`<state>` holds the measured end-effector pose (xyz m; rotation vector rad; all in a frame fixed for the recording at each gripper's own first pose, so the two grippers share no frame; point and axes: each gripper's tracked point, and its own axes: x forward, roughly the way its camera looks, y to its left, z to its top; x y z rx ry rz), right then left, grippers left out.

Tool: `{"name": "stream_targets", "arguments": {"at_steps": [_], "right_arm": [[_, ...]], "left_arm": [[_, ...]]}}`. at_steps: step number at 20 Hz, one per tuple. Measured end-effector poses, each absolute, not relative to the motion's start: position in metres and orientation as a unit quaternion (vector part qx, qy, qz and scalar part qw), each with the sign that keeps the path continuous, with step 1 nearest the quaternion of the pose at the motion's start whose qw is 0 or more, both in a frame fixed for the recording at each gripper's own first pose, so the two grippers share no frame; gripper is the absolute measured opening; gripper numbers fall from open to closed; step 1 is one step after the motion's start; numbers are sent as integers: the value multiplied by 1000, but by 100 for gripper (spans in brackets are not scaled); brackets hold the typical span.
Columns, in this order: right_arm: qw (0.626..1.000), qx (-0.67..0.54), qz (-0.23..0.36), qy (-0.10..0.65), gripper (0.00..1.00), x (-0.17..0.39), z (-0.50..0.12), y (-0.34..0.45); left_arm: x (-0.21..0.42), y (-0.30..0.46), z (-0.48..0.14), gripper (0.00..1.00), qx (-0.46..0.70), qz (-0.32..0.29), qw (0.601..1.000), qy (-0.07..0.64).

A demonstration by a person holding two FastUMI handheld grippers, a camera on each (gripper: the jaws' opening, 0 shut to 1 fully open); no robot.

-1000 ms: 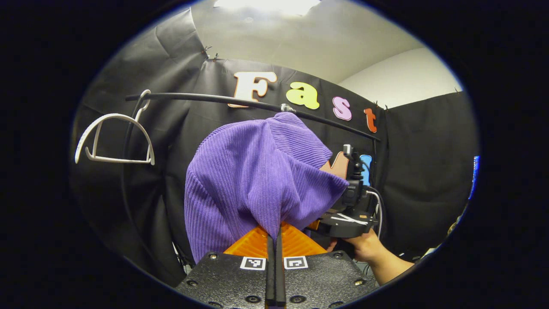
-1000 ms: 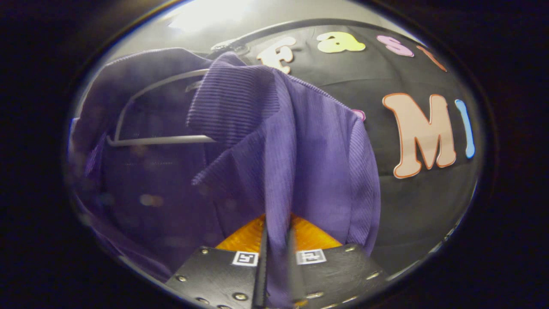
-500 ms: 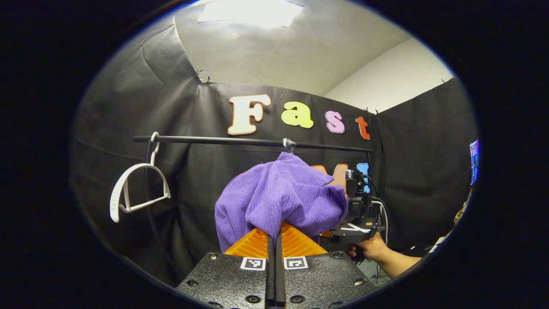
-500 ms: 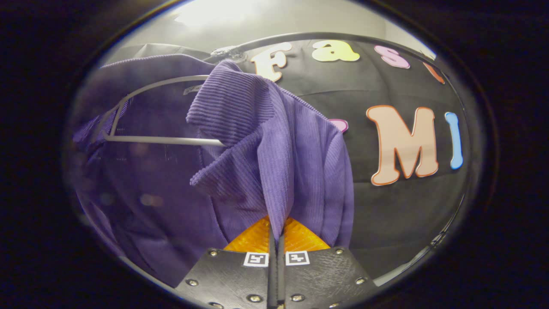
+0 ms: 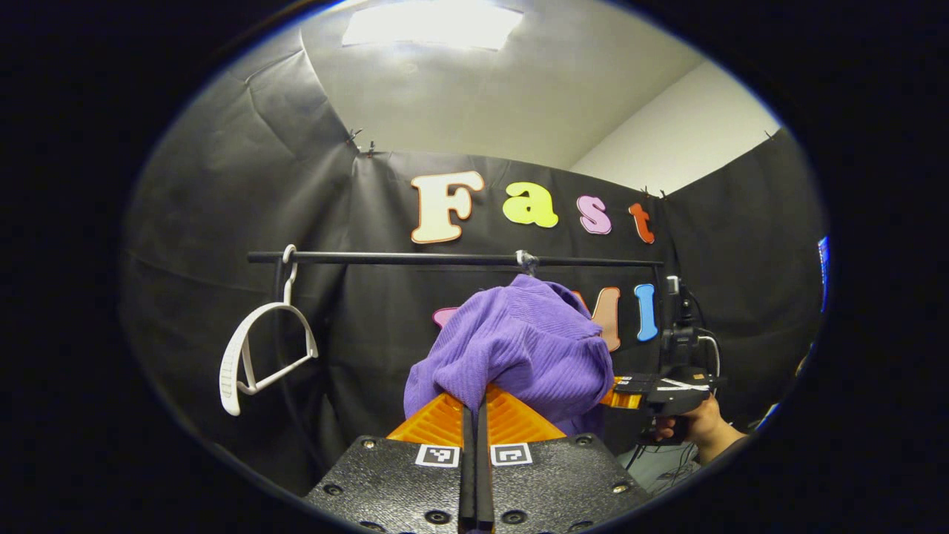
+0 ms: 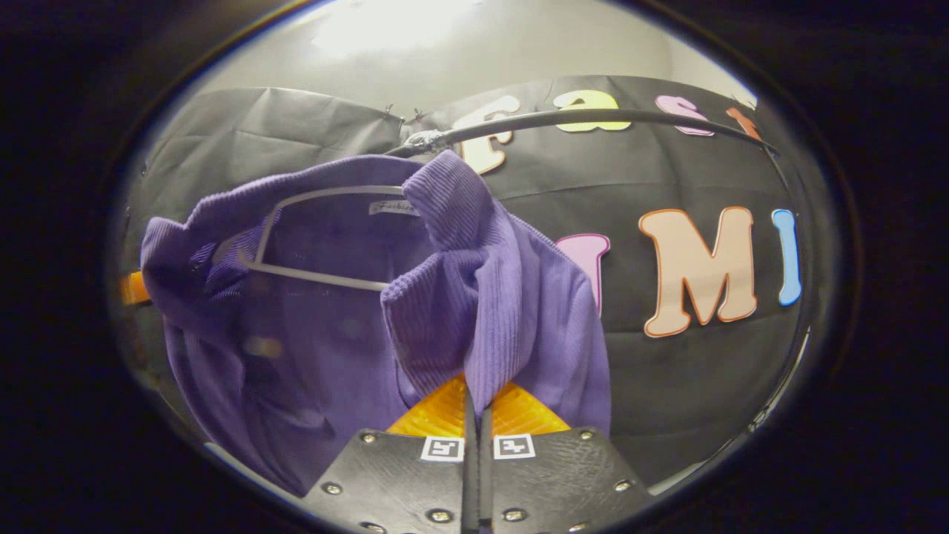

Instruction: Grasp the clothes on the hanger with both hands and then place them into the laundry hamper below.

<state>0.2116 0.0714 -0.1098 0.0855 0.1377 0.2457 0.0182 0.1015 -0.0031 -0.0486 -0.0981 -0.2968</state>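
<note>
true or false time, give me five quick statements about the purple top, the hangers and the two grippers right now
1. The left gripper has its fingers closed on the purple top. True.
2. The top is green. False: it is purple.
3. A bare white hanger hangs at one end of the rail. True.
4. The right gripper is open and clear of the cloth. False: its fingers are closed with a fold of the top pinched between them.
5. In the right gripper view a hanger sits inside the top. True.
</note>
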Motion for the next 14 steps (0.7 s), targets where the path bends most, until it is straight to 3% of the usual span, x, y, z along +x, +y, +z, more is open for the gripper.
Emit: {"name": "stream_targets", "arguments": {"at_steps": [5, 14], "right_arm": [[978, 97, 166, 77, 3, 194, -110, 71], [962, 159, 181, 128, 1, 213, -140, 78]], "left_arm": [[27, 117, 0, 1, -32, -131, 989, -55], [33, 112, -16, 1, -32, -137, 989, -33]]}}
